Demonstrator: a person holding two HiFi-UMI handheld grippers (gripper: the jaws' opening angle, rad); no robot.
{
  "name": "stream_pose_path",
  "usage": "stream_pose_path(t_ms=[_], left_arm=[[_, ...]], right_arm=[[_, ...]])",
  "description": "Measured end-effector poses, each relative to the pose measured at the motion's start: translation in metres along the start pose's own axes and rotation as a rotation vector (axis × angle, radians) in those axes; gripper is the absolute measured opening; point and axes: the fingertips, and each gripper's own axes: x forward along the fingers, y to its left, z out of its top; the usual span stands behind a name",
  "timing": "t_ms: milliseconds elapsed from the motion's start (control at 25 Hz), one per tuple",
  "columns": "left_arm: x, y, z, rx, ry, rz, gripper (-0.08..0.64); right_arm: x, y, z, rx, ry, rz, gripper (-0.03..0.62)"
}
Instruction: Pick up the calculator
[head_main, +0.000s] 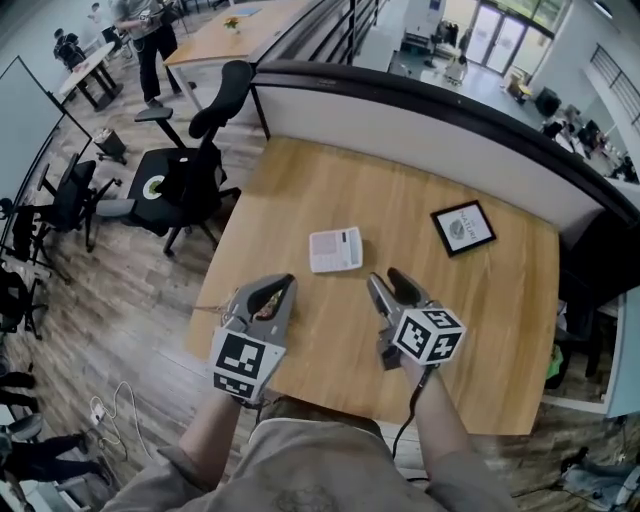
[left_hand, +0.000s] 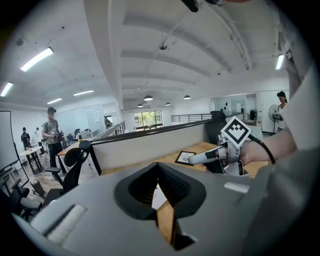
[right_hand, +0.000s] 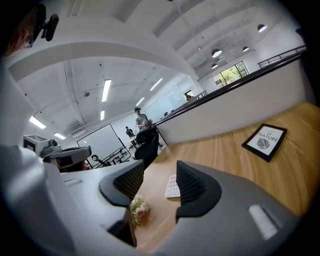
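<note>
The white calculator (head_main: 335, 249) lies flat near the middle of the wooden table (head_main: 500, 330). Both grippers hover over the near half of the table, short of it. My left gripper (head_main: 286, 283) is to the calculator's near left, its jaws meeting at the tips with nothing gripped. Through the gap behind its fingertips (left_hand: 158, 166), a sliver of the calculator (left_hand: 157, 198) shows. My right gripper (head_main: 390, 280) is to the near right, open and empty. In the right gripper view the calculator (right_hand: 172, 186) sits ahead, between the spread jaws of that gripper (right_hand: 157, 172).
A black-framed picture (head_main: 463, 227) lies at the table's far right. A small bunch of flowers (right_hand: 139, 210) rests on the wood close under the right gripper. Black office chairs (head_main: 190, 170) stand left of the table, and a low partition wall (head_main: 420, 125) runs behind it.
</note>
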Motion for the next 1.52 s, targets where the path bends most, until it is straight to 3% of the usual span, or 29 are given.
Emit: stream_pose_path(t_ms=[280,760,1200,1280,1360,1520], left_arm=[[0.03,0.021,-0.042,-0.025,0.073,0.002,0.002],[0.087,0.037,-0.122,-0.073,0.161,-0.066,0.002],[0.104,0.04,-0.155,-0.121,0.192,-0.106,0.002],[0.103,0.042,-0.158,-0.129,0.195,-0.105,0.002],[0.1,0.042,-0.159,-0.133,0.196,-0.103,0.002],[0.095,0.051,-0.158,-0.133,0.197,-0.091,0.002]], right_arm=[[0.05,-0.036,-0.03,0.042,0.076,-0.04,0.192],[0.119,-0.099,-0.09,0.175,0.146,-0.112,0.192],[0.156,-0.122,-0.116,0.312,0.184,-0.129,0.189],[0.16,-0.122,-0.117,0.327,0.187,-0.124,0.164],[0.162,-0.122,-0.12,0.358,0.19,-0.122,0.079],[0.16,-0.119,-0.115,0.507,0.137,-0.102,0.062]])
